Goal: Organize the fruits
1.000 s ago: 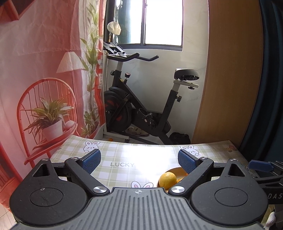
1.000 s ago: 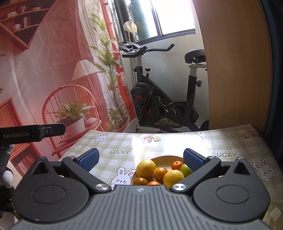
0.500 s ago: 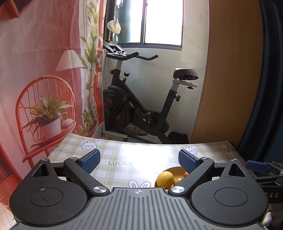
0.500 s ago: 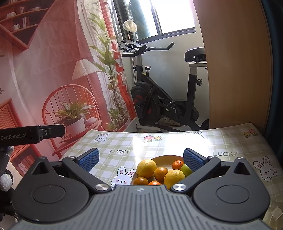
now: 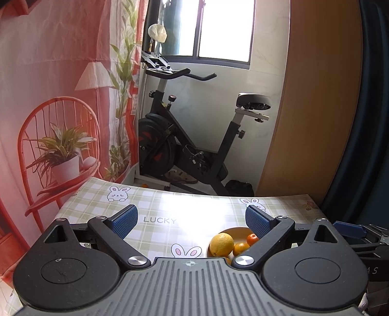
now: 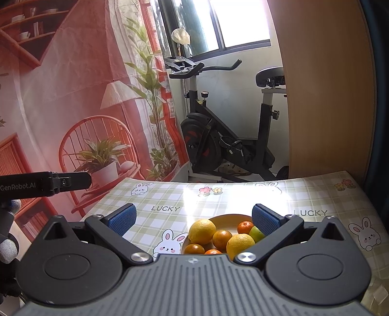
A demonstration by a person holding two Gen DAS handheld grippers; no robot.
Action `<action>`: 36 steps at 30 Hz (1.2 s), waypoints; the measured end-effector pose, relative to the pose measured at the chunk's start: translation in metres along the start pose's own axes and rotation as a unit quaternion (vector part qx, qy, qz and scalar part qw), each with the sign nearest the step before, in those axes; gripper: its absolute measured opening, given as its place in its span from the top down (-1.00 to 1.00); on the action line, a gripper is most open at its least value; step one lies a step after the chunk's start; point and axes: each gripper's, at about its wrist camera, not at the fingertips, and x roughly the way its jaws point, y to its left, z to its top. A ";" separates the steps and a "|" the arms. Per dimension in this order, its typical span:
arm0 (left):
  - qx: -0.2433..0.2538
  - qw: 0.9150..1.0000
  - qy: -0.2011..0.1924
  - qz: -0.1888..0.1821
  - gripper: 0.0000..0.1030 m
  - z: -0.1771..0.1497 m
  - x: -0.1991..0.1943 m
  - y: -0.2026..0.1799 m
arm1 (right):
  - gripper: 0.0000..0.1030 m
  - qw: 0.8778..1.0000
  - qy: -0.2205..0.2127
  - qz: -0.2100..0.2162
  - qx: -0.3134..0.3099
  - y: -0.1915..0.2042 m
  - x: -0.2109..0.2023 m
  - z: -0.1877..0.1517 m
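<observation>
Left wrist: more of fruit plate (image 5: 237, 230) visible; left gripper (image 5: 192, 218) fingers stay spread.

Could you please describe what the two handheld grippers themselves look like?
Both match: the left gripper and right gripper have black linkage arms, silver pivot screws, ribbed blue finger pads, round black discs and a ribbed grey body. The left one's side reads "GenRobot.AI" in white.

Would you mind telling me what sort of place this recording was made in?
Most likely a room in a home: an exercise bike stands by the window, and a table with a bunny-print checked cloth holds a plate of citrus fruit.
</observation>
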 end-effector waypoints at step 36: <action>-0.005 1.000 0.003 0.006 -0.89 -0.004 -0.001 -0.002 | -1.00 1.000 0.002 0.000 0.001 -0.003 0.000 -0.002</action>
